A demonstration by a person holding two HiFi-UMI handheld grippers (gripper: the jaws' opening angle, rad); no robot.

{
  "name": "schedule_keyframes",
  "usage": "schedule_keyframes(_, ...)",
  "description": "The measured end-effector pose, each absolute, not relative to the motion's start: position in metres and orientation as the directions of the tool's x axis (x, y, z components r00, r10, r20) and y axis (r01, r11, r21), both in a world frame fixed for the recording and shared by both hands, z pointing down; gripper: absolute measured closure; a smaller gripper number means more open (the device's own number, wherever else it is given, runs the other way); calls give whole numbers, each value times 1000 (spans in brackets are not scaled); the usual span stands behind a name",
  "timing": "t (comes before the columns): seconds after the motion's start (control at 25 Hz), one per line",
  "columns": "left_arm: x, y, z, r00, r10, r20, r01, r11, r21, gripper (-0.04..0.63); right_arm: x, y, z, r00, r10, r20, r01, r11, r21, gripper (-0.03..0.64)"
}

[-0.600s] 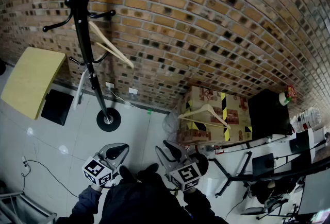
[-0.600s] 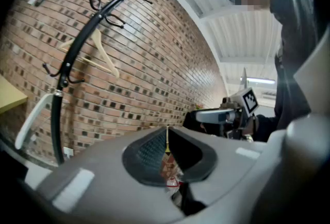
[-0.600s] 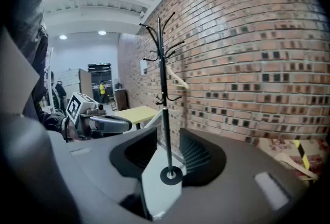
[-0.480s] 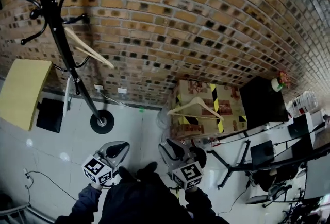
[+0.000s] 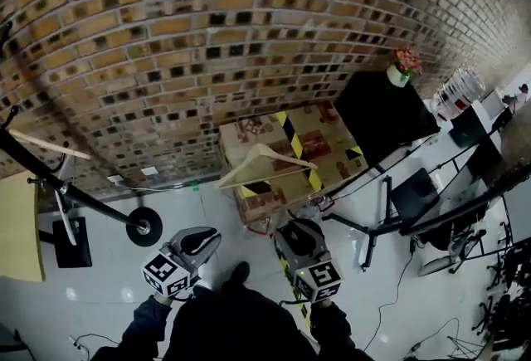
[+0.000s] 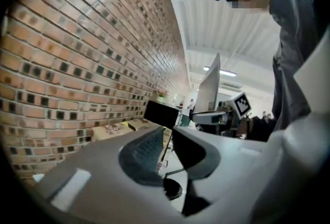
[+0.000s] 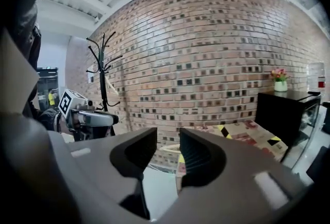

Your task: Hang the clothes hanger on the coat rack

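The wooden hanger lies on top of the cardboard box by the brick wall, not picked up yet. The right tool is near it, open and empty. The left tool holds nothing too; its jaws look almost closed, I think. Next, grab the hanger and carry it left to the coat rack.

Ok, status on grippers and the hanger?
Left gripper and right gripper open, empty. Clothes hanger lies on cardboard box, untouched. Coat rack off left, second hanger already on it.
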State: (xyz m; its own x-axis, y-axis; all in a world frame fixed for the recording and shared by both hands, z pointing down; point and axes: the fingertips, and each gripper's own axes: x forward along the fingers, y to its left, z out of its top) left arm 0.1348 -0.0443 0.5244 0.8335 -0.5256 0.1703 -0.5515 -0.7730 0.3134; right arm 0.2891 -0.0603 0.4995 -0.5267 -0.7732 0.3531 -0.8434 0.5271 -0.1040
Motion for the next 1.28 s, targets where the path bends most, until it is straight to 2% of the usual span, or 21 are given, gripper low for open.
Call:
schedule_keyframes(0.16,182,-70,531,870,-450,201,-492,-821,290,486,331,-74,513,-481,-803,351,-874,470,-121,488)
schedule_keyframes(0.52,230,-118,558,870,-408,278,-478,-837,265,474,397,-88,545,-404,-840,362,-914,387,-123,488)
schedule_keyframes(0.76,237,-164,583,833,-423,356,-523,-813,257,455,416,-118,577,-394,-823,410,-918,373,-134,488)
schedule_keyframes(0.88,230,-193,605,802,-437,407,-563,-781,269,398,412,-145,588,-400,-799,449,-911,399,-103,488)
schedule_keyframes(1.0,218,-225,641,760,-436,481,-600,-755,265,369,406,-174,587,-412,-786,462,-905,411,-108,488)
schedule_keyframes(1.16,204,-260,713,710,-326,624,-607,-732,308,291,402,-207,585,-413,-770,485,-905,409,-121,488)
schedule_keyframes(1.28,197,-276,761,688,-213,693,-595,-713,371,270,402,-229,589,-402,-763,506,-909,399,-121,488)
